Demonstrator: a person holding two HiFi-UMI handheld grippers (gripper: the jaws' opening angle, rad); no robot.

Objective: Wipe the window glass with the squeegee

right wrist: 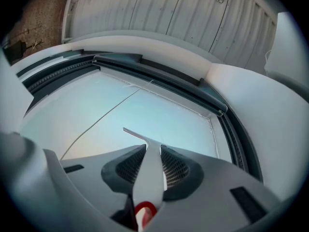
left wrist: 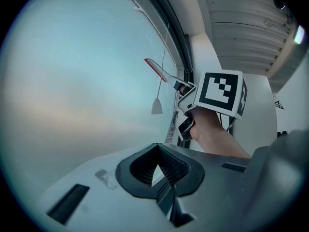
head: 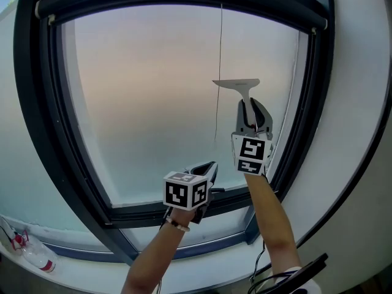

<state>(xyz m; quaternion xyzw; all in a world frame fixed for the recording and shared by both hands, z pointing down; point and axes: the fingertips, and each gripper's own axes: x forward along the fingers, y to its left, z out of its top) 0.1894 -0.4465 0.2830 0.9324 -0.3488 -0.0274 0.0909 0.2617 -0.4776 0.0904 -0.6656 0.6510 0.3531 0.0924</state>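
The frosted window glass point(head: 147, 103) fills a dark frame point(head: 43, 133). A white squeegee point(head: 236, 83) lies with its blade against the right part of the pane, level, with the handle pointing down. My right gripper point(head: 252, 114) is shut on that handle; in the right gripper view the squeegee point(right wrist: 149, 163) runs up between the jaws of the right gripper point(right wrist: 150, 154) to the blade. My left gripper point(head: 208, 169) hovers lower, near the bottom frame, shut and holding nothing. In the left gripper view the squeegee point(left wrist: 157, 67) shows edge-on above the left gripper point(left wrist: 157, 172).
A thin blind cord point(head: 220, 72) hangs down the pane just left of the squeegee and ends in a small pull weight point(left wrist: 157, 105). A plastic bottle point(head: 38, 259) lies on the sill at the lower left. White wall point(head: 361, 133) borders the frame on the right.
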